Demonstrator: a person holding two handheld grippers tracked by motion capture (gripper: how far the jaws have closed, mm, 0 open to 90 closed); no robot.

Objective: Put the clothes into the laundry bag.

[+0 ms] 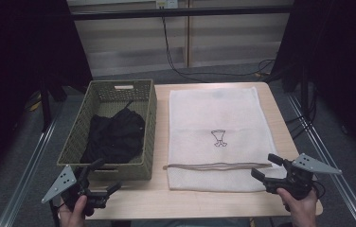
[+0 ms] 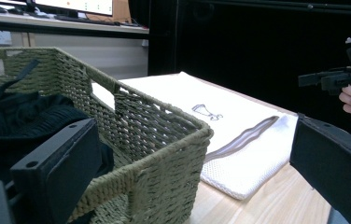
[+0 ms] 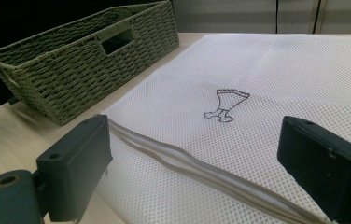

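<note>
A green wicker basket (image 1: 150, 124) (image 2: 164, 135) (image 3: 80, 70) stands on the left of the wooden table (image 1: 176, 199), with a black garment (image 1: 114, 135) (image 2: 19, 116) lying inside it. Beside it on the right a white mesh bag (image 1: 218, 113) (image 2: 187, 91) (image 3: 281, 74) lies flat, its grey zipper (image 1: 218, 166) (image 2: 243, 140) (image 3: 187, 163) along the near edge. My left gripper (image 1: 109, 174) (image 2: 192, 154) hovers open at the basket's near corner. My right gripper (image 1: 262, 165) (image 3: 192, 149) (image 2: 313, 80) is open just above the bag's near right corner, nothing between its jaws.
A small line drawing (image 1: 219, 137) (image 3: 225, 105) marks the bag's middle. Black curtains hang on both sides, and cables (image 1: 185, 71) run over the floor behind the table. Bare wood shows along the table's front edge.
</note>
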